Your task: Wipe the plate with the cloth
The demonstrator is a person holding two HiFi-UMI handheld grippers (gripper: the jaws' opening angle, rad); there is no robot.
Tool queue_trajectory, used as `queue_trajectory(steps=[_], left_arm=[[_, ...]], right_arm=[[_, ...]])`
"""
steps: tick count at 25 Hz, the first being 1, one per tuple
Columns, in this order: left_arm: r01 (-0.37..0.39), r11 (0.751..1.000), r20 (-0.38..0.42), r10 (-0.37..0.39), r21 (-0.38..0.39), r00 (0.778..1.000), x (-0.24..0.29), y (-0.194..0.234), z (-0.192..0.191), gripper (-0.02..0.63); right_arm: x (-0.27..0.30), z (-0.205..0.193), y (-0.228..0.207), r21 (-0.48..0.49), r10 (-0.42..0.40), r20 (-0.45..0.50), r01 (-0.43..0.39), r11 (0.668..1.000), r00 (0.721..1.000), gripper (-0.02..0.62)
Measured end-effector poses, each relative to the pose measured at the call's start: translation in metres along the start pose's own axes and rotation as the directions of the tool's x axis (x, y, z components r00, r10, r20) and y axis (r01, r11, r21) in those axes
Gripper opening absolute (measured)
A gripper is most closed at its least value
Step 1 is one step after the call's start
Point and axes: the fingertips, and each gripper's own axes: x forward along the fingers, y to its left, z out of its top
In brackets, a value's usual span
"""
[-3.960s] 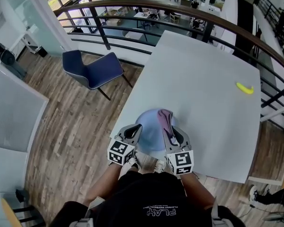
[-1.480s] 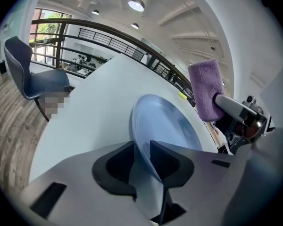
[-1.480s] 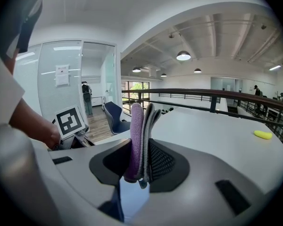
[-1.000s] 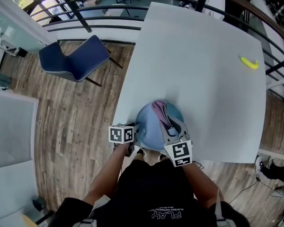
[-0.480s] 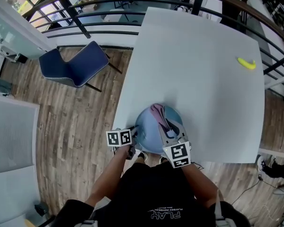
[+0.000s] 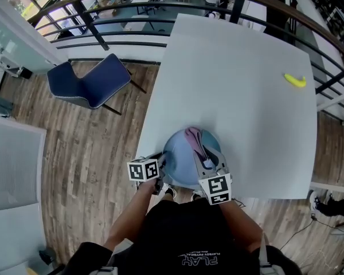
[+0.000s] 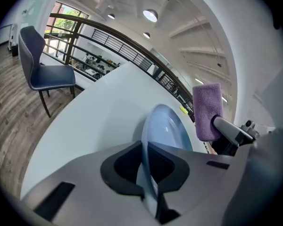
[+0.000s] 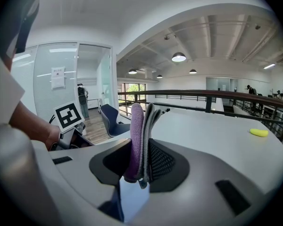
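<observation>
Blue plate at the near edge of the table, rim pinched in the left gripper, jaws having just been closing onto it. Purple and grey cloth clamped tight in the right gripper, above that same table edge.

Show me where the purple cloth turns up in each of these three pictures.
Head view: the cloth is low and central, seen against the blue plate.
Left gripper view: the cloth is right of centre, above the plate.
Right gripper view: the cloth is dead centre, upright, clamped between the jaws.
Shared landmark: the blue chair beside the table.
</observation>
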Motion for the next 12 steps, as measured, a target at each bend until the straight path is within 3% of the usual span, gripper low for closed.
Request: queue_trajectory(steps=[7, 12], left_arm=[[0.019, 0.999, 0.12, -0.023, 0.027, 0.993, -0.02, -0.015, 0.05, 0.026], [0.024, 0.996, 0.215, -0.043, 0.089, 0.976, -0.043, -0.032, 0.095, 0.026]], right_arm=[[0.0, 0.022, 0.007, -0.023, 0.001, 0.03, 0.0, 1.0, 1.0, 0.103], [0.003, 0.05, 0.01, -0.078, 0.003, 0.071, 0.002, 0.997, 0.998, 0.103]])
